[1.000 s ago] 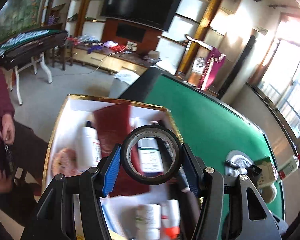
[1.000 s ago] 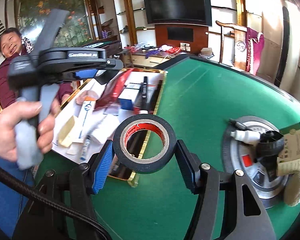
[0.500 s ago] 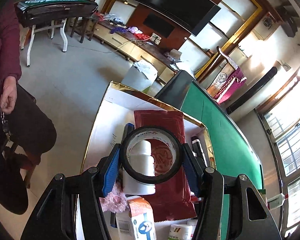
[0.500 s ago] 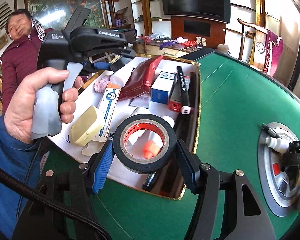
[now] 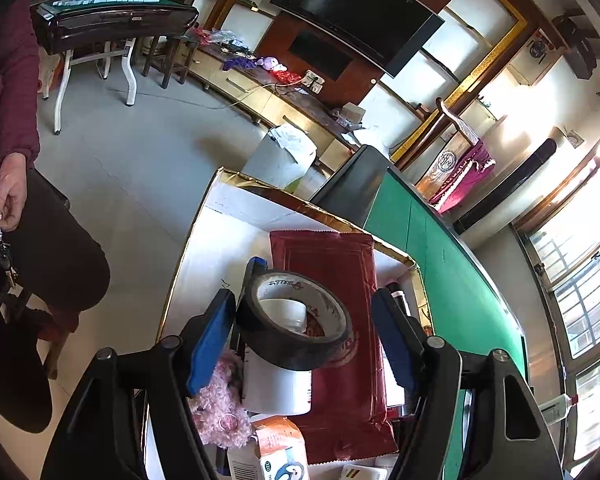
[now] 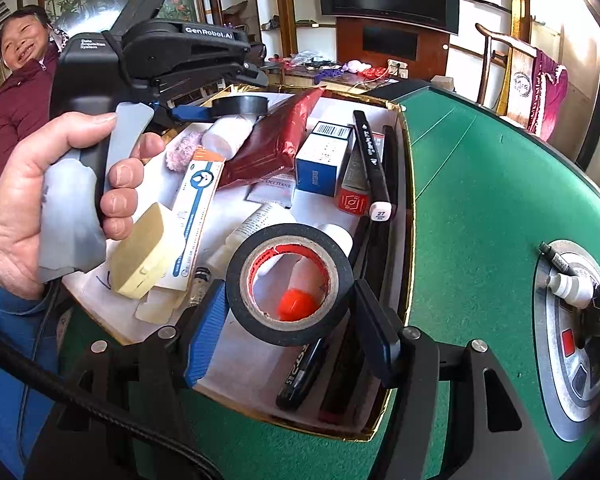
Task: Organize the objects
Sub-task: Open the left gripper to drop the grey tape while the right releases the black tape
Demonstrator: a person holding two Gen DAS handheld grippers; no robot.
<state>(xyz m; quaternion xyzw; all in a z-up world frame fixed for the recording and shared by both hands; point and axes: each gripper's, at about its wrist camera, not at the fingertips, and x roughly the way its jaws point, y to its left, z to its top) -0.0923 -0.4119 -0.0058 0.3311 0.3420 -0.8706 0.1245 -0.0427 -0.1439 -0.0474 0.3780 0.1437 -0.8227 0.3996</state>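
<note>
Left wrist view: left hand-held gripper has just been opening its jaws; black tape roll sits between them, tilted, resting on white bottle, right pad clearly off it, left pad just beside it. Roll looks released over box, next to red pouch and pink fluffy item. Core print too small to read. Risk: roll is perched on the round bottle, so it could slide or roll off when the jaws pull away, or snag on the left pad.

Right wrist view: right hand-held gripper is clamped on second tape roll, red-lined core, held above the box's near end over an orange cap. Person's hand holds the left tool, marked "GenRobot.AI". Readable: "L'OCCITANE" on sachet, "27" on marker. Risk: box is crowded; dropping here could land the roll on the cap and pens so it tips, or bounces over the gold rim onto the green worktop.
</note>
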